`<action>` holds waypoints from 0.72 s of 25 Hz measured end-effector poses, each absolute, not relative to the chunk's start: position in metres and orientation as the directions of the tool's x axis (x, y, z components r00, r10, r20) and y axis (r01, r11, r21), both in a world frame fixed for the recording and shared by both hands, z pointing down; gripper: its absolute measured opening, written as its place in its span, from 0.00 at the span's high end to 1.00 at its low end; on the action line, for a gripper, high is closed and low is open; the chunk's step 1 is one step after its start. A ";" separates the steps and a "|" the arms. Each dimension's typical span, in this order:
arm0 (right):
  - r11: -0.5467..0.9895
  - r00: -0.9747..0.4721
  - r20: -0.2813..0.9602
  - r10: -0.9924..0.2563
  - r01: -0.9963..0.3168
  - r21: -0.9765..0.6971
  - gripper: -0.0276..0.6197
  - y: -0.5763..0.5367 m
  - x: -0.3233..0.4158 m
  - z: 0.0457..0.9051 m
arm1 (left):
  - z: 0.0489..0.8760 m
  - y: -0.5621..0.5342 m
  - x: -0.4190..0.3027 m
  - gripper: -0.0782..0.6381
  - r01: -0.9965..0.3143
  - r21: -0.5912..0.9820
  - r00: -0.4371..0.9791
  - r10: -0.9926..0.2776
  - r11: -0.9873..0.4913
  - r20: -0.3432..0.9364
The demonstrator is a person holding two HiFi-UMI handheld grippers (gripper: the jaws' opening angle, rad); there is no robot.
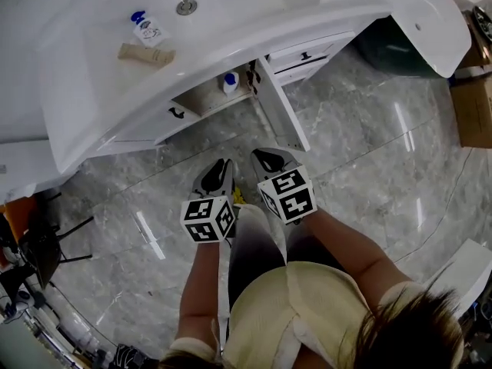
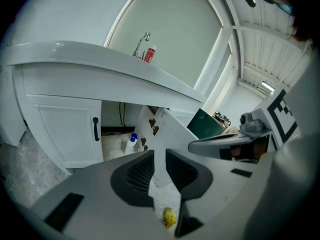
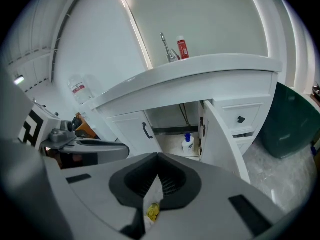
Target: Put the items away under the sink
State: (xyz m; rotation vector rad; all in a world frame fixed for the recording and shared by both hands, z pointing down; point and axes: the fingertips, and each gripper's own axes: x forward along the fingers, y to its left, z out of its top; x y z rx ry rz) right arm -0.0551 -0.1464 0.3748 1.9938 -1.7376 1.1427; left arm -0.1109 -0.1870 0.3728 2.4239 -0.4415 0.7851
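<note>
On the white sink counter (image 1: 92, 75) lie a white bottle with a blue cap (image 1: 146, 28) and a beige tube (image 1: 146, 54). A red and white tube (image 2: 149, 54) (image 3: 182, 48) stands by the faucet. The cabinet under the sink is open, and a white bottle with a blue cap (image 1: 230, 83) (image 2: 131, 142) (image 3: 188, 144) stands inside it. My left gripper (image 1: 223, 164) (image 2: 160, 154) hangs over the floor in front of the cabinet, its jaws a narrow gap apart and empty. Beside it my right gripper (image 1: 261, 156) (image 3: 158, 156) is shut on nothing.
The open cabinet door (image 1: 280, 106) (image 2: 160, 126) (image 3: 220, 134) juts out towards me; the left door (image 1: 154, 118) is closed. A dark green bin (image 1: 400, 48) (image 3: 290, 119) stands right of the vanity, with a cardboard box (image 1: 473, 110) further right. Dark clutter (image 1: 31, 252) sits at the left.
</note>
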 end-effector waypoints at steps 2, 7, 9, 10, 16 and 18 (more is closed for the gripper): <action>-0.244 -0.028 0.693 -0.721 -0.925 -0.292 0.92 -0.143 -0.057 0.365 | 0.363 -0.183 -0.113 0.76 -0.457 0.393 0.772 -0.137 -0.798 0.620; -0.231 -0.032 0.684 -0.729 -0.929 -0.290 0.92 -0.137 -0.061 0.344 | 0.346 -0.179 -0.121 0.79 -0.464 0.383 0.764 -0.143 -0.799 0.629; -0.228 -0.029 0.680 -0.732 -0.931 -0.285 0.92 -0.135 -0.061 0.336 | 0.340 -0.179 -0.124 0.79 -0.467 0.384 0.762 -0.142 -0.797 0.632; -0.228 -0.027 0.679 -0.733 -0.932 -0.284 0.92 -0.133 -0.061 0.332 | 0.336 -0.178 -0.125 0.79 -0.466 0.387 0.763 -0.140 -0.796 0.632; -0.219 -0.026 0.665 -0.746 -0.934 -0.282 0.92 -0.126 -0.060 0.306 | 0.312 -0.173 -0.125 0.82 -0.451 0.375 0.770 -0.140 -0.810 0.623; -0.209 -0.031 0.662 -0.749 -0.937 -0.280 0.92 -0.124 -0.060 0.299 | 0.304 -0.171 -0.124 0.82 -0.448 0.379 0.775 -0.140 -0.810 0.617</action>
